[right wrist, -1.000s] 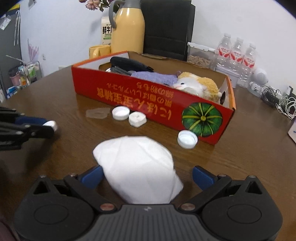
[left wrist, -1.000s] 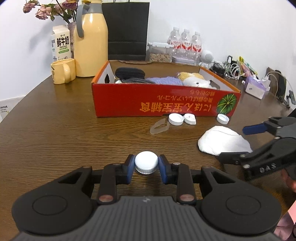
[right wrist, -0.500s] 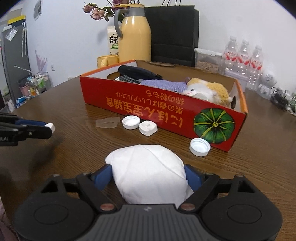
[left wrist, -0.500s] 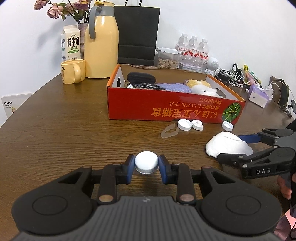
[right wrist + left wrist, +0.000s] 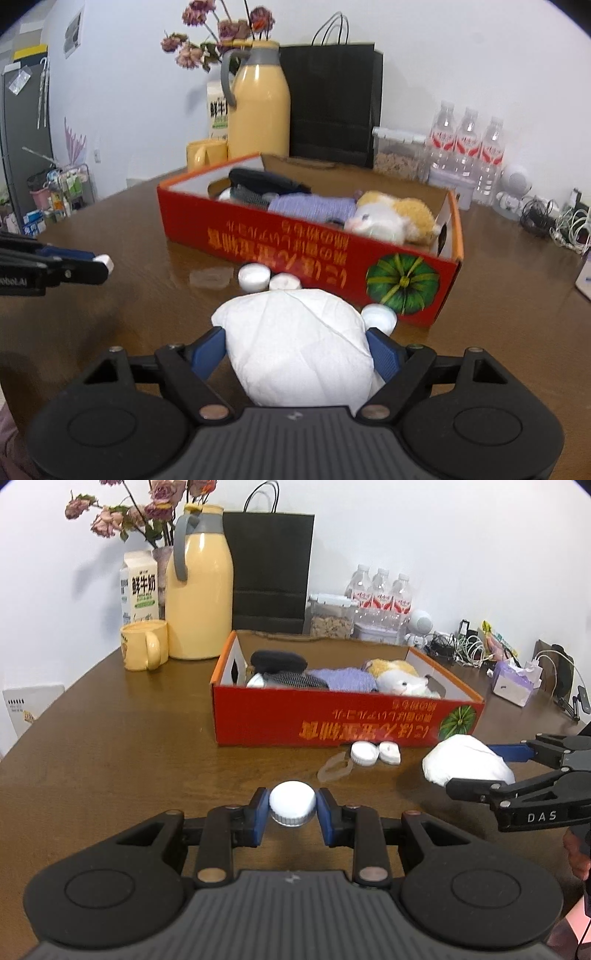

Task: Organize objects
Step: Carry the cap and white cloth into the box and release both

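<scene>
My left gripper (image 5: 292,809) is shut on a white bottle cap (image 5: 292,805) and holds it above the brown table, in front of the red cardboard box (image 5: 343,722). My right gripper (image 5: 299,349) is shut on a white crumpled paper wad (image 5: 295,347), lifted off the table; the wad also shows in the left wrist view (image 5: 465,760). The box (image 5: 295,243) holds a plush toy (image 5: 391,219), a purple cloth (image 5: 314,206) and dark items. The left gripper shows at the left edge of the right wrist view (image 5: 99,264).
Two white caps (image 5: 375,752) and a clear plastic piece (image 5: 334,770) lie in front of the box; another cap (image 5: 378,317) sits by the pumpkin picture. A yellow jug (image 5: 199,590), mug (image 5: 142,650), milk carton, black bag (image 5: 269,572), water bottles (image 5: 380,594) and cables stand at the back.
My right gripper closed on the paper wad and lifted it off the table toward the box. My left gripper rose with the cap still held.
</scene>
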{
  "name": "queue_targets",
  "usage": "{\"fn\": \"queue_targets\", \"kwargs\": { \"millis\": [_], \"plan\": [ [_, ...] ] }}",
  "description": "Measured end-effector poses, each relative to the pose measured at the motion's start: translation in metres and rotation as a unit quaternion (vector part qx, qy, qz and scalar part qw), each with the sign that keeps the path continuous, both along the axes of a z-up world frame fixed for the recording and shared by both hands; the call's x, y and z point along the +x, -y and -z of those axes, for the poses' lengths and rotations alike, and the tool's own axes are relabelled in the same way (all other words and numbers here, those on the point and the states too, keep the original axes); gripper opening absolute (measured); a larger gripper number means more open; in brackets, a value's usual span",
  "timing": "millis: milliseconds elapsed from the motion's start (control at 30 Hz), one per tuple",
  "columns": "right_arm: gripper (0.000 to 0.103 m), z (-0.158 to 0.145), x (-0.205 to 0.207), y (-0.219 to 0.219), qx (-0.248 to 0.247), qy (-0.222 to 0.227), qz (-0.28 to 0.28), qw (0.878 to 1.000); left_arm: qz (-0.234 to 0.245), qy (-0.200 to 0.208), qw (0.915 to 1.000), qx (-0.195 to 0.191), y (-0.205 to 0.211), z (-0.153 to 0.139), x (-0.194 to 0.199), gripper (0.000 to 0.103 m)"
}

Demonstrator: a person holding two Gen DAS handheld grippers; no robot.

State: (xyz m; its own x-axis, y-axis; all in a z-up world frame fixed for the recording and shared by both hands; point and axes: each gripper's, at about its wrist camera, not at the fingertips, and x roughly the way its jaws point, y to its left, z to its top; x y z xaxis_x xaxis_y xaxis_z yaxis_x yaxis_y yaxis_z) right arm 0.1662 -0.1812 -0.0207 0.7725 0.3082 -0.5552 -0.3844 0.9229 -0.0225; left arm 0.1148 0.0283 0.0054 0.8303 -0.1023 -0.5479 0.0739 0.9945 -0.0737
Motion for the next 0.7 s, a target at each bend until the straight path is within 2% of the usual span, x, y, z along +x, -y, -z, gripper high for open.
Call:
{"fn": "queue_targets", "kwargs": {
  "millis": [200,433,700],
  "plan": [
    [0.081,-0.029,0.014,-0.002,0.008,0.04,0.008,0.999,0.002,0.035,0.9994,0.008,0.007,-0.023,0.022,0.028],
    [0.081,-0.06,0.059,-0.005,0.019,0.068,0.027,0.997,-0.003,0.065,0.9978,0.013,0.017,-0.053,0.069,0.028],
    [0.081,-0.058,0.117,-0.015,0.026,0.061,0.051,0.997,-0.012,0.073,0.9973,0.002,0.028,-0.059,0.129,0.028]
  ]
}}
